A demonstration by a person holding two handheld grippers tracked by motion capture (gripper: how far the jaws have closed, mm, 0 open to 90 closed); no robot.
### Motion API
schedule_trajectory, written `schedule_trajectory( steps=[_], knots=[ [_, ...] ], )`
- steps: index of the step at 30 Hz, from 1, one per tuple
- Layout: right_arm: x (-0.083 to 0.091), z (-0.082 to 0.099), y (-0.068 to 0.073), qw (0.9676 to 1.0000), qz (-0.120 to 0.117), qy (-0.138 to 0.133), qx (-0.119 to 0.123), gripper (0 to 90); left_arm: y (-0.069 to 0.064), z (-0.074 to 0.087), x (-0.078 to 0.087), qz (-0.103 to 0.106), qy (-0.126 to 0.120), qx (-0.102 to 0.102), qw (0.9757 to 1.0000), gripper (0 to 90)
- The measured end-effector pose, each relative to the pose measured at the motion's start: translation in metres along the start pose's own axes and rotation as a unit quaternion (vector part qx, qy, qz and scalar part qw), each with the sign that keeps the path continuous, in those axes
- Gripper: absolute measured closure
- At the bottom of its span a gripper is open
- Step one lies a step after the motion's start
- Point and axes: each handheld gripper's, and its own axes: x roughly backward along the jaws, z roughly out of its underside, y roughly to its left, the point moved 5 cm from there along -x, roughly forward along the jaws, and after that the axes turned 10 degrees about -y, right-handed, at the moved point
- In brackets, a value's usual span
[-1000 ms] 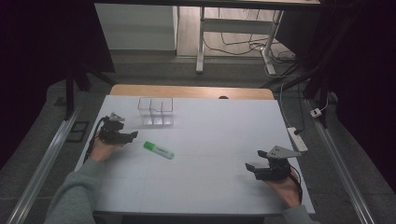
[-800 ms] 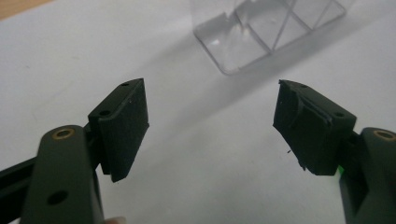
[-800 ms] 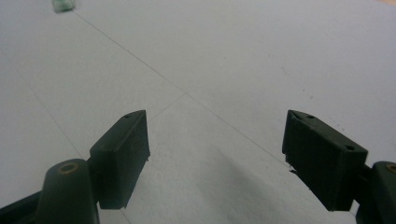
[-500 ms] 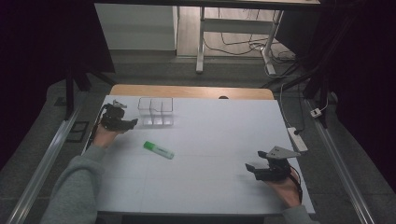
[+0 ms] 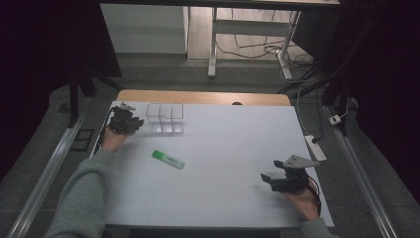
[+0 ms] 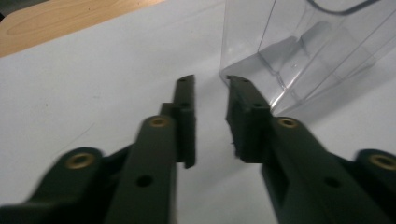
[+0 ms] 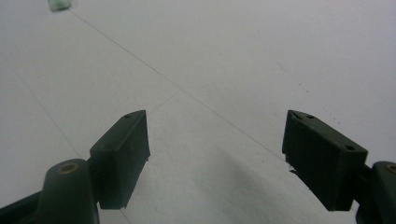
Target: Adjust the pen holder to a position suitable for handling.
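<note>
Nothing placed yet as I see it: green marker (image 5: 168,159) lies untouched; left gripper (image 6: 211,84) empty, jaws narrowly apart beside the clear plastic organizer (image 6: 299,46); right gripper (image 7: 217,154) wide open, idle.

Count on the desk (image 5: 223,148): 1 green highlighter (image 5: 168,159), 1 clear plastic organizer (image 5: 165,118) with 3 compartments in a row. 2 handheld grippers: left gripper (image 5: 132,122), right gripper (image 5: 266,178), 2 fingers each. 1 power strip (image 5: 316,148) off the right edge.

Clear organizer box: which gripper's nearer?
Left. The left gripper sits right beside the clear organizer box, jaws at its corner. The right gripper rests far off at the table's near right.
</note>
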Motion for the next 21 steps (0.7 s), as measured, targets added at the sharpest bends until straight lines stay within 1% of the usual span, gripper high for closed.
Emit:
schedule_trajectory(
  steps=[1,3,4,11,16,21],
  knots=[
    [0.000,0.000,0.000,1.0000,0.000,0.001,0.000,22.8,0.000,-0.001,-0.001,-0.003,-0.002,-0.002,1.0000,79.0],
    [-0.001,0.001,0.000,1.0000,0.000,0.002,0.000,22.8,-0.001,-0.003,-0.002,-0.002,-0.006,-0.003,1.0000,87.8],
    [-0.001,0.001,0.000,1.0000,0.000,0.003,0.000,22.8,-0.001,-0.003,-0.003,-0.002,-0.008,-0.001,1.0000,88.9],
    [0.000,0.001,0.000,1.0000,0.003,0.002,0.000,22.8,-0.002,-0.005,-0.010,0.014,-0.008,0.020,0.9997,89.1],
    [0.000,0.001,0.000,1.0000,0.007,0.005,0.000,22.7,-0.004,-0.007,-0.016,0.024,-0.007,0.026,0.9994,89.1],
    [0.001,0.001,-0.001,1.0000,0.008,0.005,0.000,22.7,-0.005,-0.009,-0.018,0.030,-0.003,0.026,0.9992,89.1]
  ],
)
